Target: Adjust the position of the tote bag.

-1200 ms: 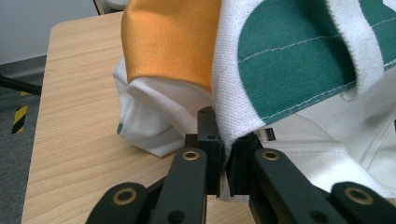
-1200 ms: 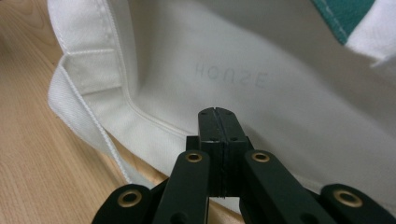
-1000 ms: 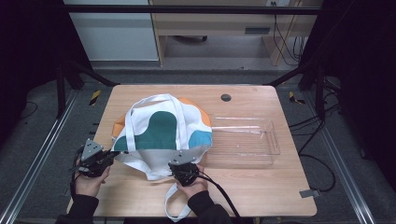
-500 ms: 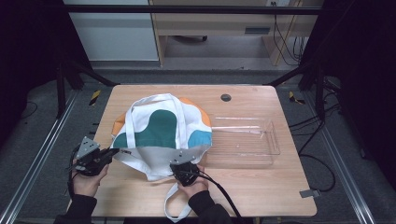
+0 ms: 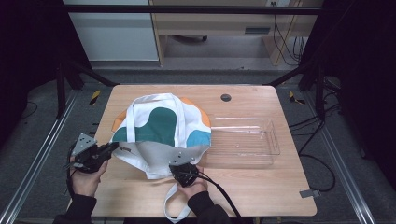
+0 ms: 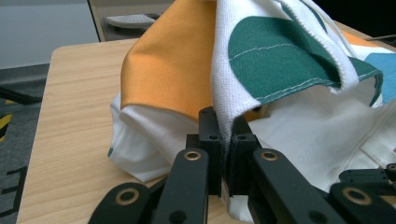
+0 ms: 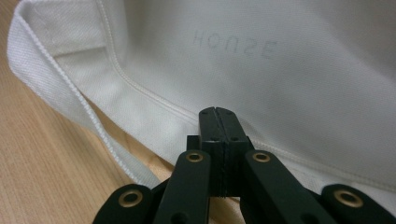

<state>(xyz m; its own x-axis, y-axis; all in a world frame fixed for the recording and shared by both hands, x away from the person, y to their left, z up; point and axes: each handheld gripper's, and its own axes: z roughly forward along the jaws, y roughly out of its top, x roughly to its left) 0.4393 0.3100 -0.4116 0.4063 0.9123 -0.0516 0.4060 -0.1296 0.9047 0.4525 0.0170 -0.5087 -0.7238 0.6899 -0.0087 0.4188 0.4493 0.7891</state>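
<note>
1. Pale wood forms the table [image 5: 261, 196] you work at, and it stands on a dark floor with a cabinet and loose cables behind its far edge.

2. Your tote bag [image 5: 161, 128] lies on the left and middle part of that table, white canvas printed with dark green, orange and teal patches, its mouth facing you.

3. Faint grey letters on the white cloth read as "HOUSE", seen reversed through the fabric [image 7: 233, 44] in the right gripper view. Another faint line of lettering shows in the left gripper view, too washed out to read.

4. Your left gripper [image 5: 111, 148] has its jaws pressed together on a white fold of the bag's edge at the left side; in the left gripper view the cloth rises straight out from between them [image 6: 225, 135].

5. Your right gripper [image 5: 180, 165] sits at the bag's near edge. Its jaws are together, and I cannot tell whether any cloth is caught between them [image 7: 218, 116].

6. One white strap [image 5: 175, 205] trails off the near table edge beside your right hand [image 5: 194, 189].

7. Just right of the bag stands a clear plastic tray [image 5: 273, 140], its left end touching or tucked under the cloth.

8. Near the far edge is a small dark round grommet [image 5: 226, 97], well apart from the bag.
</note>
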